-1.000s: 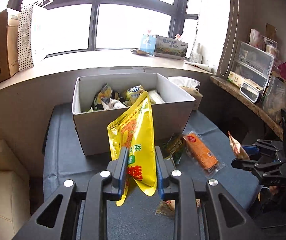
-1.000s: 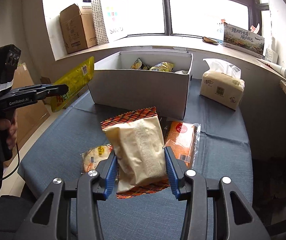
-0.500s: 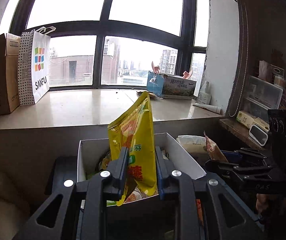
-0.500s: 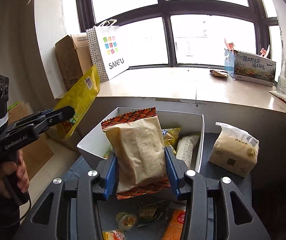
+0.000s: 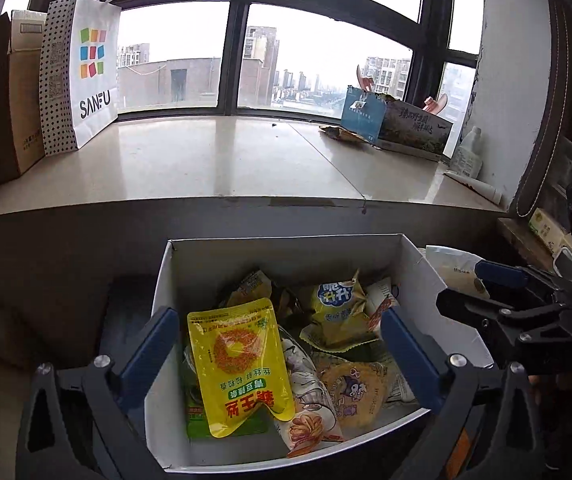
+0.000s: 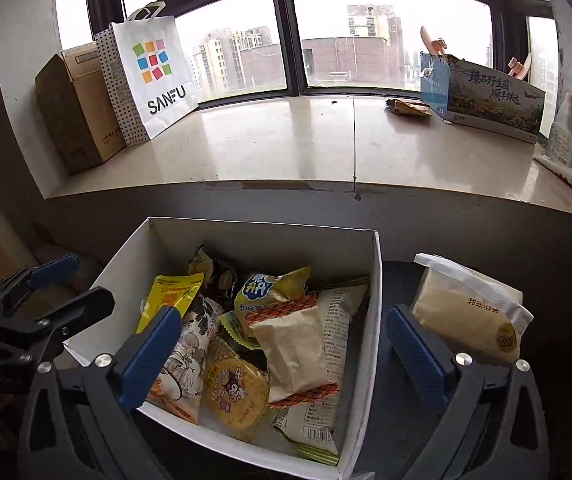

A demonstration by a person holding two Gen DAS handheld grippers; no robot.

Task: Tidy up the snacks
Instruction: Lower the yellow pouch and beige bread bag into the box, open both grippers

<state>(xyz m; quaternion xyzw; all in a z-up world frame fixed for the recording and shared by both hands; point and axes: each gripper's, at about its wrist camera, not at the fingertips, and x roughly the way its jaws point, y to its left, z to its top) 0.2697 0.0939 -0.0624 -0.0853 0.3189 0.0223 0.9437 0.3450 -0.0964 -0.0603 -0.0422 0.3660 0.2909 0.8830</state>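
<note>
A wide window with dark frames looks out on apartment blocks, and below it runs a pale stone windowsill (image 5: pixel 214 168) carrying a brown cardboard carton (image 6: pixel 78 112), a white SANFU paper bag (image 5: pixel 82 68) and a printed blue box (image 6: pixel 489 96). Below the sill, a white cardboard box (image 6: pixel 361 360) holds the snacks. The left tongs (image 5: pixel 282 354) hang over it with both blue-padded fingers spread wide and nothing between them. Under them, inside the box, the yellow pouch (image 5: pixel 242 368) lies flat on top of the other packets, toward the box's left side. The right tongs (image 6: pixel 282 356) are likewise spread apart and empty above the box. The beige packet (image 6: pixel 297 348) with orange crimped ends rests on the pile, toward the right side, beside a round yellow cake wrapper (image 6: pixel 234 394). A pack of tissues (image 6: pixel 469 312) sits just outside the box's right wall.
</note>
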